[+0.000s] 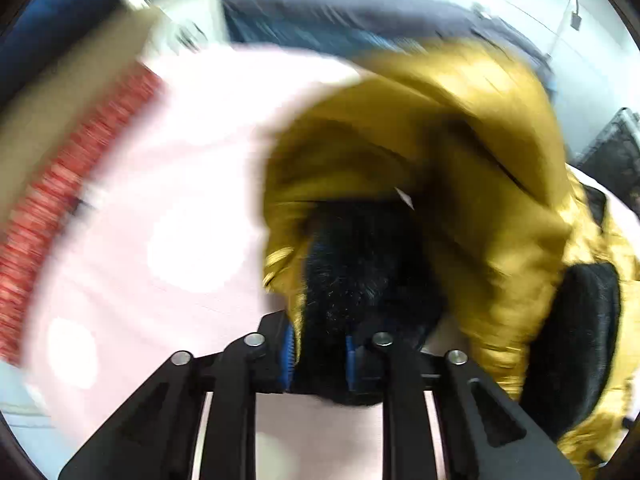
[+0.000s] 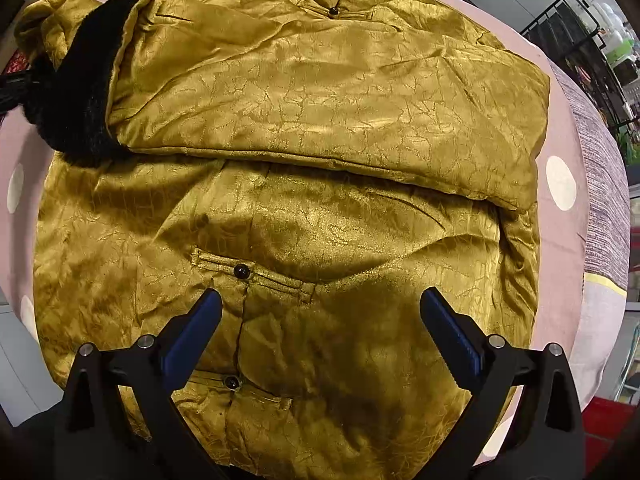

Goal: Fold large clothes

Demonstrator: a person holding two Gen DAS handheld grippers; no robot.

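On the pink surface (image 2: 560, 220), the left claw (image 1: 320, 354) is seemingly pinching the jacket (image 2: 300, 120)'s fur cuff (image 1: 360, 280), right claw (image 2: 320, 312) hanging apart; I'd be folding slowly.

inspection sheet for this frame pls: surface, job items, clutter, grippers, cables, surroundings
Surface: pink polka-dot cover.
Job's things: gold jacket laid front-up, one sleeve folded across the chest, black fur cuff at its end.
Clutter: nothing seen.
Grippers: left gripper shut on the fur cuff; right gripper open above the jacket front.
Cables: nothing seen.
Surroundings: black wire rack, red patterned fabric; left view blurred.
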